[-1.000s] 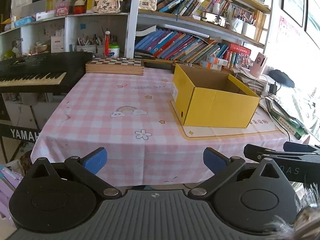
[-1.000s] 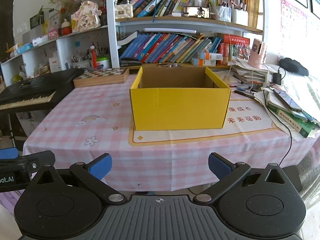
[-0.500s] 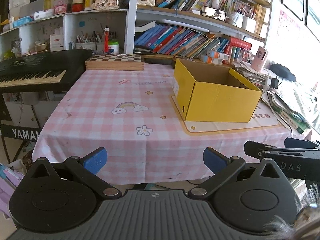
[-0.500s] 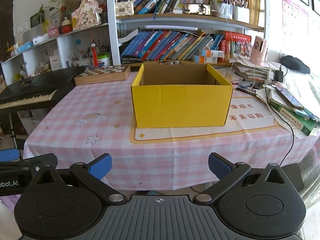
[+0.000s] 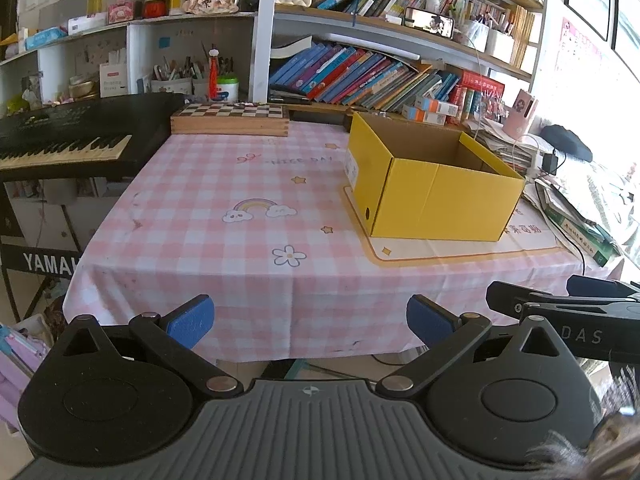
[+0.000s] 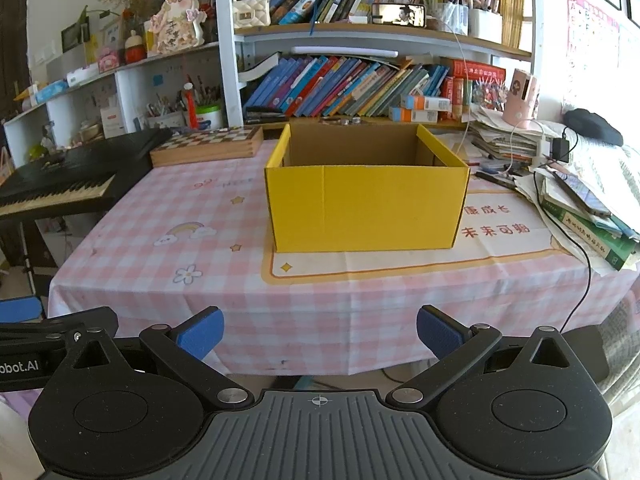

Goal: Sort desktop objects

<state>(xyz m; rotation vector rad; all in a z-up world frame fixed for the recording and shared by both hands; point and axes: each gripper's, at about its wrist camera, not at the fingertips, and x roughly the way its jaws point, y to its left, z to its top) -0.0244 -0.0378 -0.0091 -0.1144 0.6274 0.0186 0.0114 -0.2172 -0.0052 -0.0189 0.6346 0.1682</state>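
Okay, going camera by camera:

Left wrist view: the left gripper (image 5: pixel 310 316) hangs off the near edge of the table (image 5: pixel 248 200), jaws spread wide, nothing between the blue pads (image 5: pixel 190 316).
Box from here: the yellow box (image 5: pixel 436 196) sits on a mat (image 5: pixel 460 246) on the right half of the checked cloth, open top, looks empty.
Right wrist view: the right gripper (image 6: pixel 320 330) faces the box front (image 6: pixel 366 206) head on, well apart from it, jaws wide too, holding nothing.
Clutter: books and papers (image 6: pixel 576 208) are piled at the right edge, with a chessboard case (image 6: pixel 208 146) at the back left.
Handling guess: the box is thin corrugated card, so light, stiffish, but walls flex. I'd pinch the top rim of a side wall, not squeeze across it.
Loose stuff: the paper stack looks floppy and slidey; I'd grab by an edge.
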